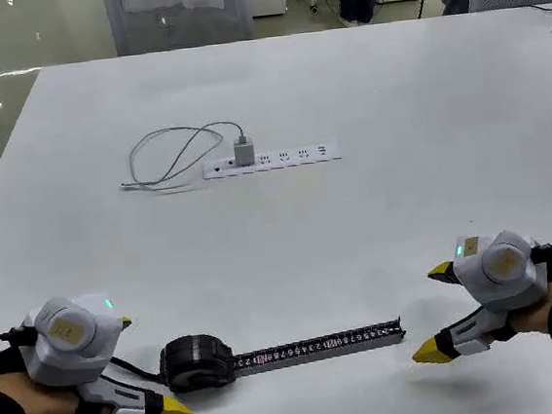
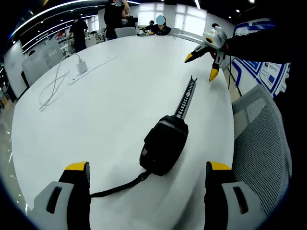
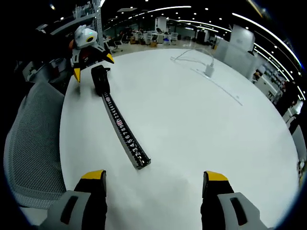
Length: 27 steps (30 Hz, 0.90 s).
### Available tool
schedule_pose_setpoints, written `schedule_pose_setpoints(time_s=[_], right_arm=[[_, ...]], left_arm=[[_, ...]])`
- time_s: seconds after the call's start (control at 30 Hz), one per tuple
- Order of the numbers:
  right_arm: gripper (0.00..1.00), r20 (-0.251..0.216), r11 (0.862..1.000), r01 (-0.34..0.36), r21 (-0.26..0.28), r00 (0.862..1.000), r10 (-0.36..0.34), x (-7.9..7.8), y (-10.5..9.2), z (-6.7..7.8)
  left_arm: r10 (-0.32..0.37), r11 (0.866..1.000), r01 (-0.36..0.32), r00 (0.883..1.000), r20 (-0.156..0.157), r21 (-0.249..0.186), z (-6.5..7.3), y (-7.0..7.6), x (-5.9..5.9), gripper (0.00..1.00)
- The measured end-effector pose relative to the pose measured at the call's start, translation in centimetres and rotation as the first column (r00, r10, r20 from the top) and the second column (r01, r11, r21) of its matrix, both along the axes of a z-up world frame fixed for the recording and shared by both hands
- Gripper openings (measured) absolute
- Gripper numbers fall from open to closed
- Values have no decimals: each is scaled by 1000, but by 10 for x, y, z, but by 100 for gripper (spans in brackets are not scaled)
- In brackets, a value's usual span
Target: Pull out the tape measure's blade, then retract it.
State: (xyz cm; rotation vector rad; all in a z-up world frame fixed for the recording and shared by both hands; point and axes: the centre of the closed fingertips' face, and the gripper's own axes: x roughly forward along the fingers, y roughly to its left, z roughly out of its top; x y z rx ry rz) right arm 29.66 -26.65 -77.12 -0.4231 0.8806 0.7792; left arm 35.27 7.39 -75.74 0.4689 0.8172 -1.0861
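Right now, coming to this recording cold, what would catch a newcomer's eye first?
The black tape measure lies near the front edge of the white table, its blade drawn out flat toward the right gripper. The left gripper sits by the case; both grippers are open and hold nothing. Farther back lies a white power strip with a charger and a looped cable.

Field note: I see the white tabletop [image 1: 401,185] bare across its middle, so passage there is wide. On the far side, a white power strip [image 1: 271,158] and a looped grey cable [image 1: 168,154] take up a patch. Along the near edge, the black tape measure case [image 1: 198,361] and its extended black blade [image 1: 319,346] bar the lane between the left gripper [image 1: 150,366] and the right gripper [image 1: 436,311]. A grey mesh chair [image 2: 261,129] crowds that edge.
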Motion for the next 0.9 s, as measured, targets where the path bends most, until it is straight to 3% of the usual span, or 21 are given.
schedule_pose_setpoints(time_s=[0.1,0.23,0.3,0.4,0.5,0.6,0.7,0.9], right_arm=[[90,19,1000,22,12,1000,-23,-2,-2,2],[99,54,998,60,22,997,-61,-4,-5,7],[99,67,996,81,27,994,-83,-4,-8,11],[99,87,993,105,57,990,-109,-6,-11,17],[99,106,989,130,74,985,-137,-7,-15,21],[99,119,986,145,87,981,-155,-10,-18,25],[99,140,984,153,87,977,-164,-13,-21,26],[99,184,982,161,102,967,-178,-21,-24,35]], left_arm=[[55,998,-55,998,13,-14,0,8,5,99],[118,990,-115,993,30,-78,8,11,5,99],[154,981,-149,988,31,-125,13,12,5,99],[194,972,-189,981,23,-140,16,19,4,99],[246,954,-237,969,30,-182,22,25,6,99],[273,948,-258,960,61,-187,25,33,8,99],[287,950,-270,953,97,-159,25,42,8,99],[317,937,-296,944,90,-187,29,49,0,99]])
